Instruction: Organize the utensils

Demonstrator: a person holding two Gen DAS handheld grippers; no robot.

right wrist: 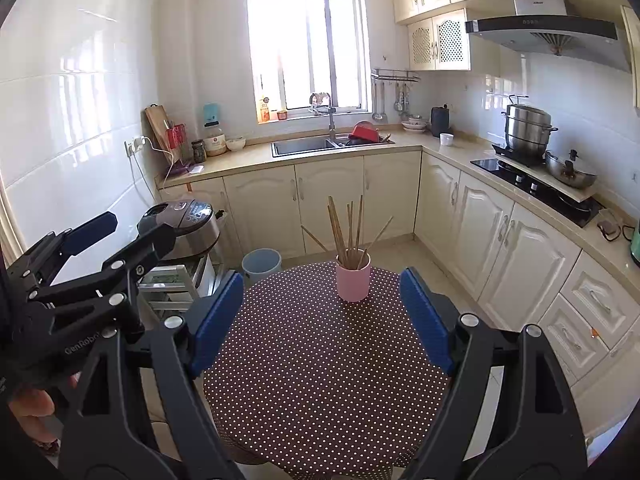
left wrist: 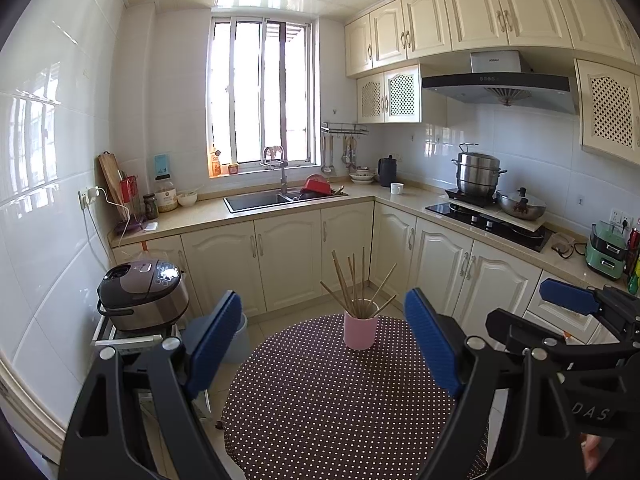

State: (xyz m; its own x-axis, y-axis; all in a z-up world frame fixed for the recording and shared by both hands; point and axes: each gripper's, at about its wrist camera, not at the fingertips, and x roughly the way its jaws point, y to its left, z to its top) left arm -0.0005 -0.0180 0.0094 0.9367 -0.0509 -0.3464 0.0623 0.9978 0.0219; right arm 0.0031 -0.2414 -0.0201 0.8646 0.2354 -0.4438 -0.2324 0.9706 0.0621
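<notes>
Pink cup [left wrist: 360, 330] of chopsticks [left wrist: 352, 280], frame centre, upright on dotted desk [left wrist: 320, 400]. Left gripper [left wrist: 324, 340] and right gripper [right wrist: 322, 320]: both spread wide, empty. Risk: a clumsy grab at the splayed sticks likely tips the cup.

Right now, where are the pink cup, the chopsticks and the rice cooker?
pink cup [right wrist: 353, 284]: right wrist view, front of its side wall.
chopsticks [right wrist: 351, 228]: right wrist view, shafts above the cup's rim.
rice cooker [left wrist: 144, 296]: left wrist view, its lid and body.

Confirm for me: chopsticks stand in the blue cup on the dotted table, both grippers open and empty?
Not quite: the cup is pink, not blue, as the right wrist view shows. The chopsticks do stand in it on the dotted table, and the left gripper and right gripper are open and empty.
</notes>
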